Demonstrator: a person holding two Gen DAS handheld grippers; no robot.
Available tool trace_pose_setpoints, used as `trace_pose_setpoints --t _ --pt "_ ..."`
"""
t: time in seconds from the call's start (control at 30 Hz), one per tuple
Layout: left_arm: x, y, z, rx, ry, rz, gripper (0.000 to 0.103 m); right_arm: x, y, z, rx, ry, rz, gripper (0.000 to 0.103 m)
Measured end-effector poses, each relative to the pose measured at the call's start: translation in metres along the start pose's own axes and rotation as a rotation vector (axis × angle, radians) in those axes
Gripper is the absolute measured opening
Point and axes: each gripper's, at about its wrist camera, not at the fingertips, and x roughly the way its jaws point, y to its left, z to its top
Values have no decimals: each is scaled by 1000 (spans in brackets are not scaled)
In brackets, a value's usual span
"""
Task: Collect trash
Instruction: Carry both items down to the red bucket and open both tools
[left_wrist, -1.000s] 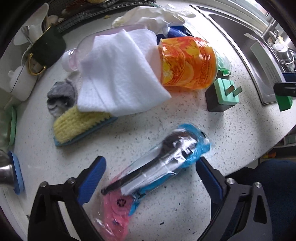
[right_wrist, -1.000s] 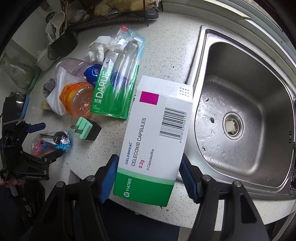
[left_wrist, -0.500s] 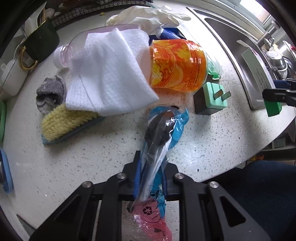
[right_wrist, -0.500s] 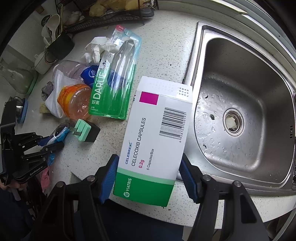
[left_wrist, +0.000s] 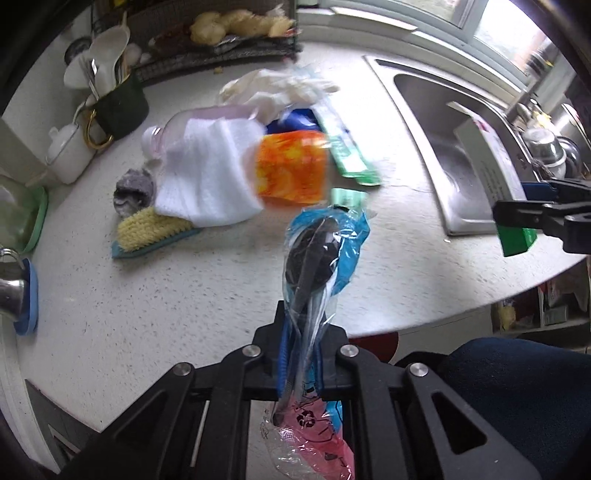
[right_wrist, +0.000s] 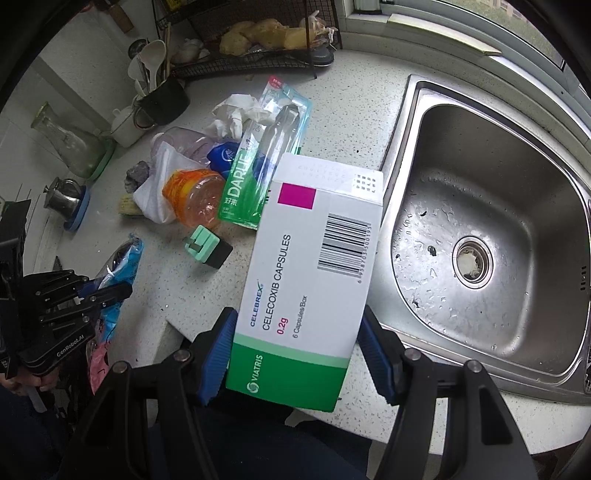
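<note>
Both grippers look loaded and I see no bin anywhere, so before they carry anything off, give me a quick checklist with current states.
1. Left gripper shut on the wrapped plastic spoon: ok.
2. Spoon packet lifted off the countertop: ok, judging by the right wrist view.
3. Right gripper clamped on the Celebrex box: ok.
4. Box seated deep between the pads: not ok, only its lower end is held.
5. Trash bin located: cannot tell, none in view.

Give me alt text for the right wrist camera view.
The right gripper holds a white and green Celebrex capsule box above the counter edge, beside a steel sink. Behind it lie a Darlie toothbrush pack, an orange bottle and a mint plug adapter.
</note>
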Motion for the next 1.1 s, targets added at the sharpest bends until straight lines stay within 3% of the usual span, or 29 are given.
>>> trace_pose_setpoints --t 0.4,0.63,0.87,1.1 --pt "-38 -112 -55 25 -17 34 10 -45 -23 -91 -60 -35 50 62" --pt "-57 -168 -95 3 -38 46 10 -66 -24 -140 -170 -47 35 62" --pt "-51 -198 -128 -50 -14 20 10 -60 -21 -184 -213 -5 57 62" --pt "-11 -196 -153 -113 57 37 10 -16 -21 -206 -198 107 57 62"
